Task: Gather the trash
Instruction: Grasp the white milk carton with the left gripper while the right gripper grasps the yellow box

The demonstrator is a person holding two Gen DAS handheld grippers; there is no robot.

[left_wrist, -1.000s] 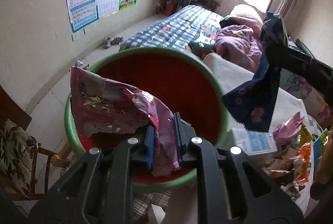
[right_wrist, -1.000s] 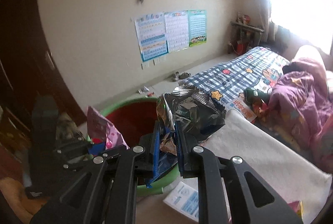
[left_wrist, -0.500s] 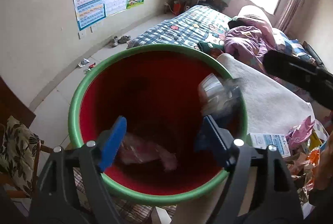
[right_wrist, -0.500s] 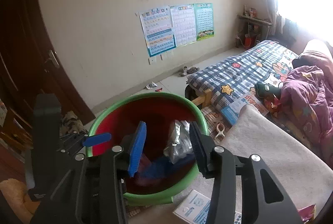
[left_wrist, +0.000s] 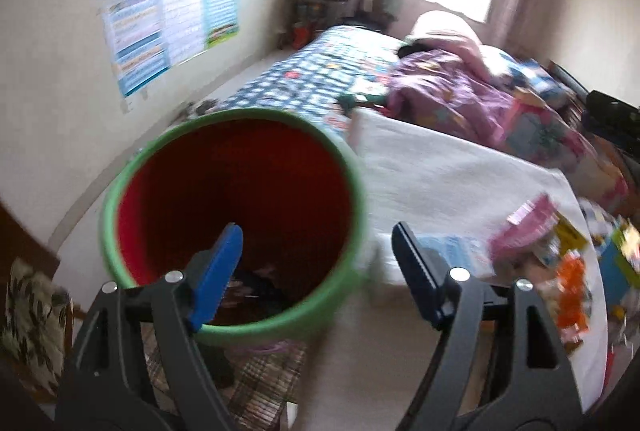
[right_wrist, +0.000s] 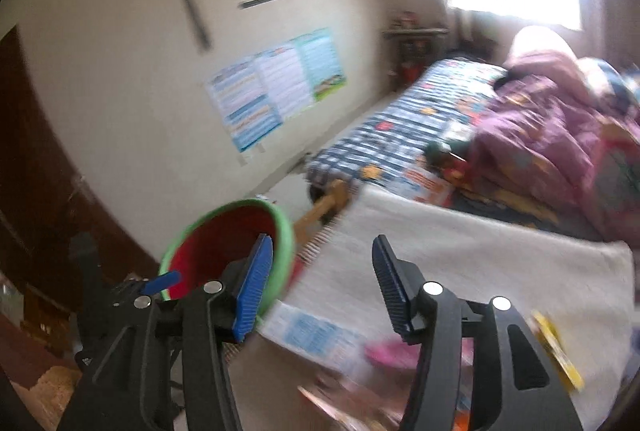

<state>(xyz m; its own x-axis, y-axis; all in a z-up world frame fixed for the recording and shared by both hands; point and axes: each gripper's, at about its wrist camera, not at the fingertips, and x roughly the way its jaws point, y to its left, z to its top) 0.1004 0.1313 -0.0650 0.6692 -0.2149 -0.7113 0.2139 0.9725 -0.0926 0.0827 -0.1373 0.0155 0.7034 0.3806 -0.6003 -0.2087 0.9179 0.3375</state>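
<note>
Left wrist view: the left gripper has nothing between its blue pads and its jaws are opening, already wide. One pad hangs over the bin, red inside with a green rim, the other over the table edge just beside it. A few wrappers lie dark at the bottom of the bin, too blurred to sort out. The trash that remains sits on the white cloth to the right: a pink wrapper, an orange one, a blue-printed leaflet right by the bin, plus yellow bits further out.

Right wrist view: the right gripper is empty too, jaws at a middling gap and opening. The bin sits to its left and the leaflet lies flat just below and between the jaws, with the pink wrapper beside it and a yellow packet off to the right. The other gripper shows at the left edge.

Handling, as far as I can judge: this stuff weighs nothing, it's thin, crinkly and a bit slick, so no worry about breaking anything, but it can slide out of a lazy pinch. Grab a raised crumple or a lifted edge on the wrappers. The leaflet lies flat, so catching its near edge or corner is the tricky one.
</note>
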